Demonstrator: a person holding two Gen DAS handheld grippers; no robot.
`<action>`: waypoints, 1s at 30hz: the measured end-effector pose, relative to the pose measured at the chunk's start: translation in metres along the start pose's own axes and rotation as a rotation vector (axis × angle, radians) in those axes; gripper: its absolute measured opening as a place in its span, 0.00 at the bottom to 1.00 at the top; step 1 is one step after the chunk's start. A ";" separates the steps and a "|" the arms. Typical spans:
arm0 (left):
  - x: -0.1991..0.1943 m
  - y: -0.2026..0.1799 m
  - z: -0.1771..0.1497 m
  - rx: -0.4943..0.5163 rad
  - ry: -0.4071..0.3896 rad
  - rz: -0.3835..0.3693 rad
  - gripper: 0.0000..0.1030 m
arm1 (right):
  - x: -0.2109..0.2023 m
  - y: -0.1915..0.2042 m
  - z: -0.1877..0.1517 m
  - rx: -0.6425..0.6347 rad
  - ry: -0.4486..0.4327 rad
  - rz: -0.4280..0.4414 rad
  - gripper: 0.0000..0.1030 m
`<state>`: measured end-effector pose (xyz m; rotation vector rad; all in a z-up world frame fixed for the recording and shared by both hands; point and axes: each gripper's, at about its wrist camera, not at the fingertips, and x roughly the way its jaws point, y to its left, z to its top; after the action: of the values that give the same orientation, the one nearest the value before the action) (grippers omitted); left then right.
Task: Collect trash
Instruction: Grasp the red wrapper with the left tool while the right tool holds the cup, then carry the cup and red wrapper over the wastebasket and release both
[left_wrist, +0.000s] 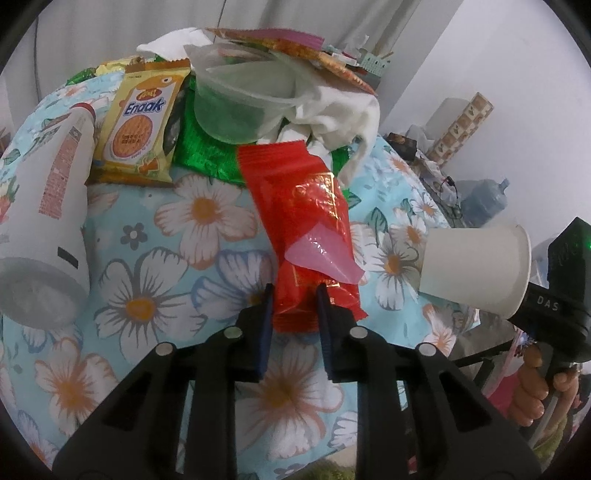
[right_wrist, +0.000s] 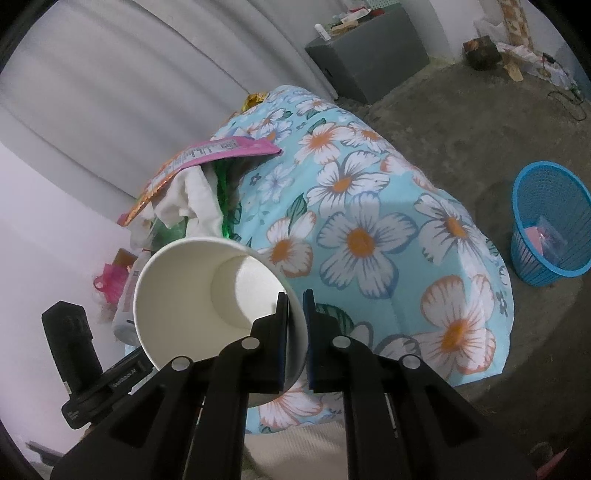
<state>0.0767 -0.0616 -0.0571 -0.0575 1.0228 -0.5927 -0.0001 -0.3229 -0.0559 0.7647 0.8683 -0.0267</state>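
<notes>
Left gripper (left_wrist: 293, 291): jaws clamped on the near end of a red wrapper (left_wrist: 306, 221), which lies on the flowered cloth (left_wrist: 155, 288) covering the tabletop; a pink flap of the wrapper curls up just beyond the jaws.

Right gripper (right_wrist: 294, 295): jaws pinched together on the rim of a white paper cup (right_wrist: 207, 295), one jaw inside the wall and one outside; the cup is held off the cloth, mouth toward the camera. In the left wrist view the same cup (left_wrist: 476, 269) shows at right, near the tabletop's right edge, with a person's hand (left_wrist: 535, 384) on the gripper handle.

Trash pile: at the far side of the tabletop, a yellow biscuit packet (left_wrist: 142, 122), a clear plastic cup (left_wrist: 240, 103), green foil (left_wrist: 207, 155), a crumpled white cloth (left_wrist: 343, 114) and flat pink-and-orange packets (left_wrist: 291, 40) lie heaped together.

White bottle (left_wrist: 48, 221): on its side at the left of the tabletop, touching the biscuit packet's edge, red cap pointing far.

Blue basket (right_wrist: 550, 225): on the concrete floor to the right of the tabletop, well apart from the pile, with pink scraps inside.

Background: a grey box (right_wrist: 365, 62) stands against the far wall.
</notes>
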 end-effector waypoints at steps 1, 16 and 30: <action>-0.002 -0.001 0.000 0.001 -0.007 -0.002 0.17 | 0.000 0.001 0.000 -0.002 -0.003 0.001 0.07; -0.044 -0.021 -0.009 0.082 -0.094 -0.058 0.02 | -0.027 0.016 0.002 -0.059 -0.092 -0.006 0.03; -0.052 -0.105 0.025 0.267 -0.120 -0.196 0.02 | -0.099 -0.036 0.024 0.050 -0.303 -0.097 0.03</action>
<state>0.0317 -0.1305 0.0303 0.0420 0.8203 -0.8904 -0.0611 -0.3918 0.0010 0.7416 0.6167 -0.2448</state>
